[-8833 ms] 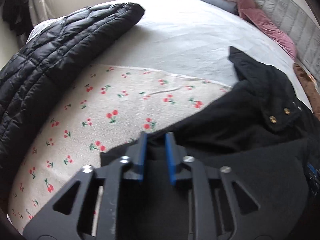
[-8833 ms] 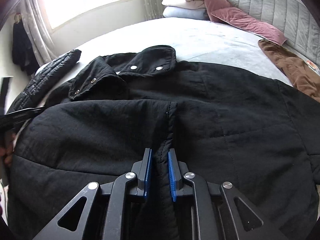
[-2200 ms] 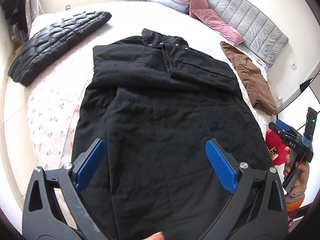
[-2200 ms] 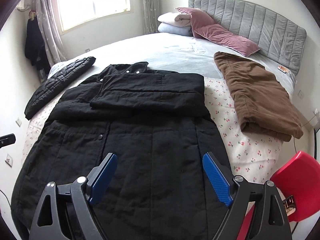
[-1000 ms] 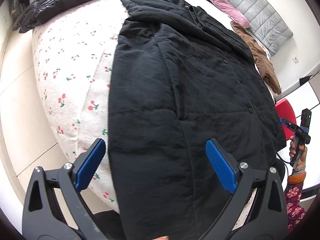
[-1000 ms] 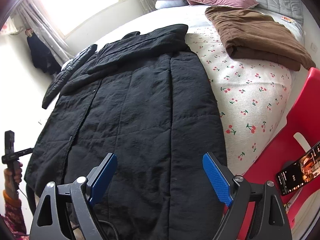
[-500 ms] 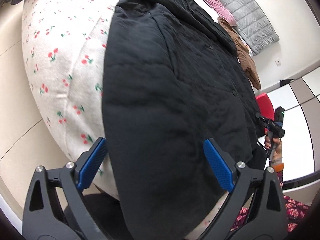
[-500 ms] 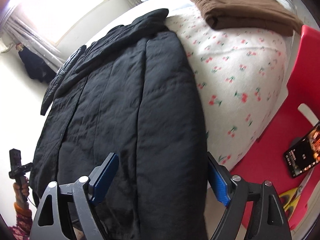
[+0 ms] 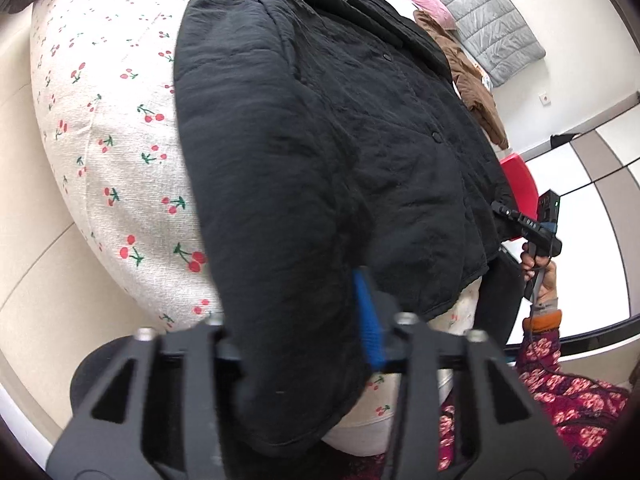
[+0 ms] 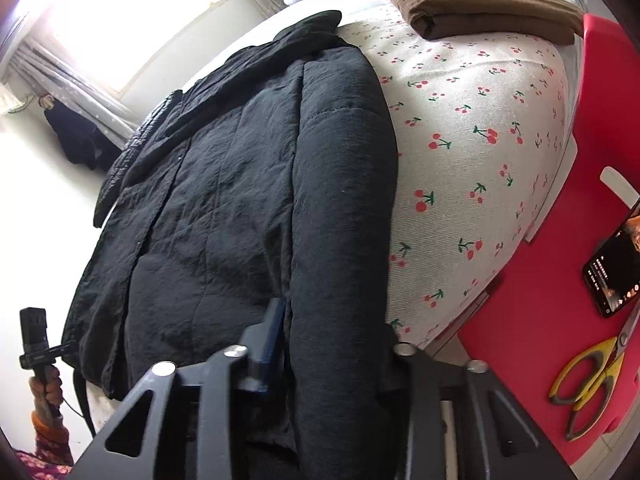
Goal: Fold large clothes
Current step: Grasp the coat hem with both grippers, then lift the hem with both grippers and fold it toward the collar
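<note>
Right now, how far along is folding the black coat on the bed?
Done: the black coat lies flat with its sides turned in. In hand: the left gripper and right gripper have just been closing, each pinching a hem corner. Left: carrying the hem up toward the collar.

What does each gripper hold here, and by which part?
Both hold the black coat at its bottom hem: the left gripper on its left corner, the right gripper on its right corner, jaws just closed.
</note>
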